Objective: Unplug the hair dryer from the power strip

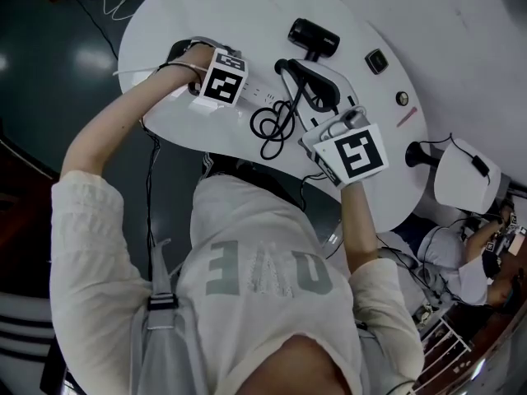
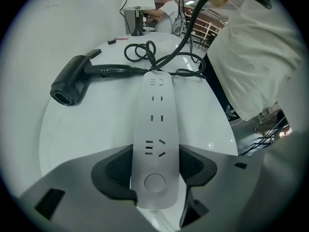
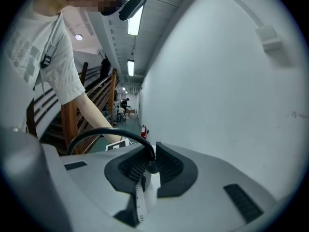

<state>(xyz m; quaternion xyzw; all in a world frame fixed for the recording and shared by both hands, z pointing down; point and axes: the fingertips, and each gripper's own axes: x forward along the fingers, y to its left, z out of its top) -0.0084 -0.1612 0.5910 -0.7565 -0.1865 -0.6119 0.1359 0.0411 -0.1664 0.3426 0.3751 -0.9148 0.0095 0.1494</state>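
On the white table (image 2: 96, 129), the power strip (image 2: 155, 124) is clamped at its near end by the left gripper (image 2: 154, 175). Its long axis runs straight away from the jaws, toward the black hair dryer (image 2: 72, 83) lying beside its far end. All visible sockets are empty, and the dryer's plug (image 3: 150, 168) is pinched in the right gripper (image 3: 147, 164), apart from the strip, so unplugging is judged done.
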